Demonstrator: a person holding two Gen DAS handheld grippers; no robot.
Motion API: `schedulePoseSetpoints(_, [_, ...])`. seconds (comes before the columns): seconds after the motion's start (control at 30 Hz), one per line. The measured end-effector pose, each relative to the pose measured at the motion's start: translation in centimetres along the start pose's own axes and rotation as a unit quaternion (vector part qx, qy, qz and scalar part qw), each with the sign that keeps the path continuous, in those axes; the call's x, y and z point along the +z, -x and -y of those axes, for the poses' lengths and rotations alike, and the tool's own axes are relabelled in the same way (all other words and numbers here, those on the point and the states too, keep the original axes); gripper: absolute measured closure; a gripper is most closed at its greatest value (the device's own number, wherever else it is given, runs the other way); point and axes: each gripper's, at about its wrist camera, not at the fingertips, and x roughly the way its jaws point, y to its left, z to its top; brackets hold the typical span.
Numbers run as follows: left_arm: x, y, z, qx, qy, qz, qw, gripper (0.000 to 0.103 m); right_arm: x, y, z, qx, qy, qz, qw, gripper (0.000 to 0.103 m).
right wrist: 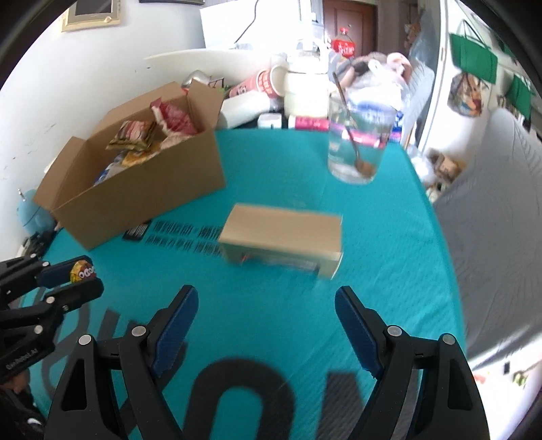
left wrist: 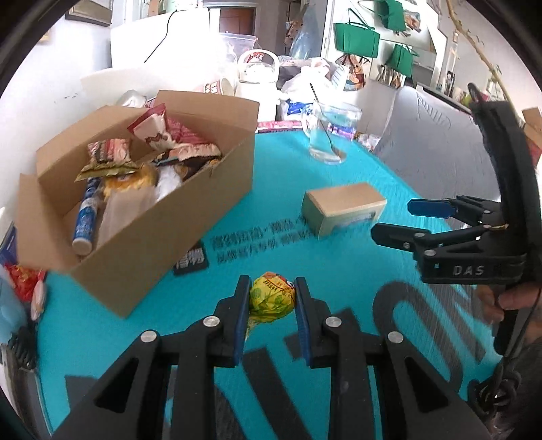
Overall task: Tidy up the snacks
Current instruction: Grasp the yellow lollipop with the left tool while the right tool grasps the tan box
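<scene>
Yellow-wrapped snack (left wrist: 270,295) upright, twisted end down, between left tool (left wrist: 271,301) pads.

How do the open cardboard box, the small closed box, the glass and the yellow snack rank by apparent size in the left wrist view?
1. Open cardboard box
2. Small closed box
3. Glass, though it stands farther away
4. Yellow snack

White wall (right wrist: 101,84) – dark door (right wrist: 349,20) behind – bright daylight
</scene>
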Motion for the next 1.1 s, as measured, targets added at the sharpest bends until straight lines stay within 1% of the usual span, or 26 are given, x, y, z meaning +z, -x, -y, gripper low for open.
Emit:
schedulePoseSetpoints(0.07, [0.8,-0.6,0.1,-0.004,0.009,-0.001,1.0000,0.078,0.8,-0.7,0.5,-0.001,0.003,0.001,1.000,0.019])
schedulePoseSetpoints(0.23, [2.5,-2.7,0.2,-0.014,0.024,-0.012,0.9995,0.078,2.1,-3.0,2.7,0.022,-0.012,-0.012,1.000,0.019])
schedulePoseSetpoints(0.3, [2.8,-3.2,0.2,-0.013,0.023,-0.014,0.9995,0.078,2.2,-3.7,3.4,0.040,-0.020,-0.019,0.999,0.019])
schedulePoseSetpoints(0.37, [3.0,-3.4,0.2,-0.014,0.022,-0.015,0.9996,0.078,2.2,-4.2,3.8,0.072,-0.025,-0.025,0.997,0.019])
schedulePoseSetpoints(0.4, [3.0,-3.5,0.2,-0.014,0.022,-0.015,0.9995,0.078,2.1,-4.3,3.8,0.080,-0.027,-0.025,0.996,0.019])
schedulePoseSetpoints(0.5, [3.0,-3.6,0.0,-0.013,0.023,-0.018,0.9995,0.078,1.9,-4.0,3.3,0.092,-0.016,-0.018,0.995,0.019])
schedulePoseSetpoints(0.63, [2.9,-3.3,-0.5,-0.011,0.029,-0.019,0.9993,0.079,1.6,-3.7,2.1,0.128,-0.003,-0.031,0.991,0.019])
schedulePoseSetpoints(0.7, [2.9,-3.0,-0.8,-0.008,0.030,-0.017,0.9994,0.079,1.4,-3.2,1.1,0.153,0.014,-0.037,0.987,0.019])
schedulePoseSetpoints(0.73, [2.9,-2.9,-0.9,-0.006,0.030,-0.017,0.9994,0.078,1.4,-3.0,0.6,0.157,0.024,-0.035,0.987,0.019])
schedulePoseSetpoints(0.8, [2.8,-2.7,-1.1,-0.002,0.032,-0.014,0.9994,0.078,1.5,-2.5,-0.1,0.142,0.044,-0.024,0.989,0.019])
schedulePoseSetpoints(0.87, [2.8,-2.4,-1.4,0.001,0.036,-0.011,0.9993,0.078,1.8,-2.3,-0.5,0.103,0.063,-0.007,0.993,0.019])
schedulePoseSetpoints(0.93, [2.8,-2.4,-1.6,0.002,0.039,-0.010,0.9992,0.078,2.4,-2.6,-0.4,0.075,0.066,0.000,0.995,0.019])
schedulePoseSetpoints(1.1, [2.6,-2.5,-1.7,0.004,0.042,-0.014,0.9990,0.078,3.3,-4.9,0.5,0.048,0.057,-0.011,0.997,0.019])
